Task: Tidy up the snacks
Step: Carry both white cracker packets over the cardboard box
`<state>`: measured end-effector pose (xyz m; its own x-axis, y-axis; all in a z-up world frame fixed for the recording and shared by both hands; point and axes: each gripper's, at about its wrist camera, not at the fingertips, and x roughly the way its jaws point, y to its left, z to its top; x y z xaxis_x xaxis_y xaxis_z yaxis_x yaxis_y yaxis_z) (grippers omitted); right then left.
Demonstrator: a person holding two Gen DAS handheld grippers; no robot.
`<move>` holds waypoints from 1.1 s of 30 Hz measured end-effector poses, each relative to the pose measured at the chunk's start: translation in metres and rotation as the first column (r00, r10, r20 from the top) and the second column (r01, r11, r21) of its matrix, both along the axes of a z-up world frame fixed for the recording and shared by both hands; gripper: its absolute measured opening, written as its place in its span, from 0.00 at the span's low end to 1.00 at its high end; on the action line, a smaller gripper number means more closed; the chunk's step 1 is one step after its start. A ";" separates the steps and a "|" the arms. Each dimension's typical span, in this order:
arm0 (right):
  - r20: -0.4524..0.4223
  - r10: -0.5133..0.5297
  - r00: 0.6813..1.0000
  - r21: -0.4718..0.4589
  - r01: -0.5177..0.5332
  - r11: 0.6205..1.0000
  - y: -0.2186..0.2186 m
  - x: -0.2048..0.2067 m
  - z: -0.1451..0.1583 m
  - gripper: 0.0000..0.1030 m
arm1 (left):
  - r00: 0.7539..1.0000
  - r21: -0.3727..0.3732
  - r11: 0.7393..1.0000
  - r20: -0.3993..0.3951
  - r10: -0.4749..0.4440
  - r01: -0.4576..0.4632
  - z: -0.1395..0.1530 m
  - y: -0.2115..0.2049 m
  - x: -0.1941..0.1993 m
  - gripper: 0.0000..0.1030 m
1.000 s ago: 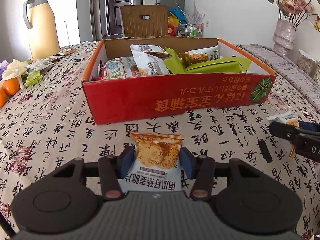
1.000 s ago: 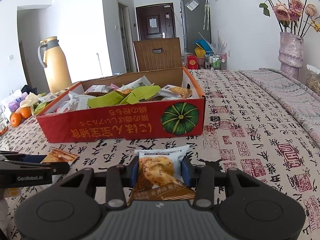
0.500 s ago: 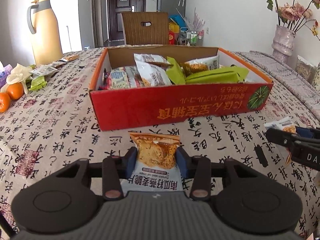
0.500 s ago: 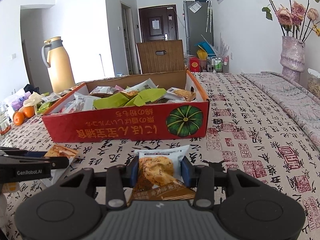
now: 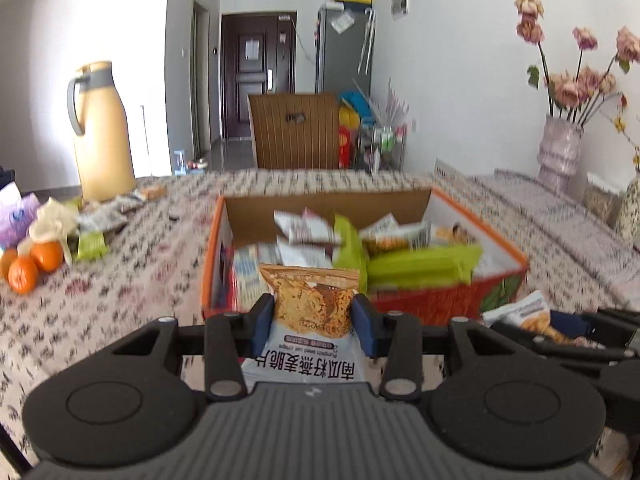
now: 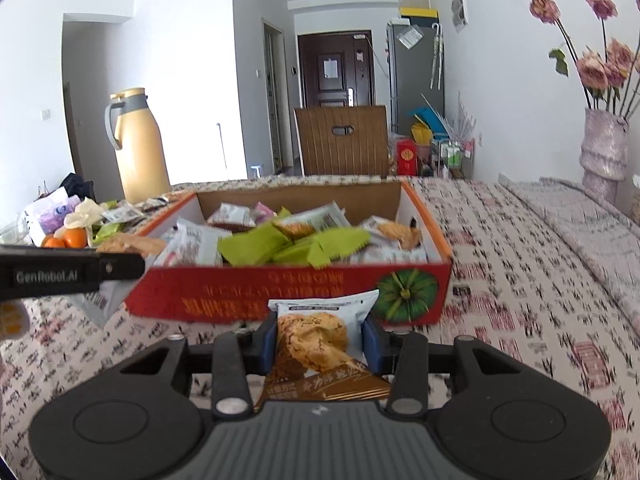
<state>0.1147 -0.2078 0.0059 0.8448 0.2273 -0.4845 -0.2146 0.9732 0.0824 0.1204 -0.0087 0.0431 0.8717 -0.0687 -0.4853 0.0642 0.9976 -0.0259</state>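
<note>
- Our left gripper [image 5: 314,318] clamps a pumpkin-seed oat crisp packet [image 5: 310,312], raised in front of the red snack box [image 5: 440,306].
- Our right gripper [image 6: 320,338] pinches a cookie packet [image 6: 316,336] before the box's pumpkin-printed wall.

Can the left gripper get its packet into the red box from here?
Probably yes. The left gripper, shut on the crisps packet, faces the red box from above its near wall; the top is open, though snacks already pile inside.

two wrist views, side by side, both facing snack box [image 5: 420,304]
</note>
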 end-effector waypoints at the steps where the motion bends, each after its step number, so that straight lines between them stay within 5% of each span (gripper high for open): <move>1: 0.008 0.001 1.000 -0.001 -0.001 1.000 0.001 0.003 0.003 0.40 | 1.000 -0.003 1.000 0.011 0.002 -0.002 0.004 0.000 0.003 0.42; 19: 0.096 -0.008 0.995 -0.014 0.009 1.000 0.015 0.095 0.039 0.40 | 0.993 -0.024 0.999 0.108 0.047 -0.044 0.039 0.006 0.081 0.42; 33: 0.071 -0.036 0.997 0.022 0.034 0.999 0.020 0.156 0.016 0.40 | 0.995 -0.045 0.994 0.033 0.099 -0.098 0.001 0.013 0.139 0.42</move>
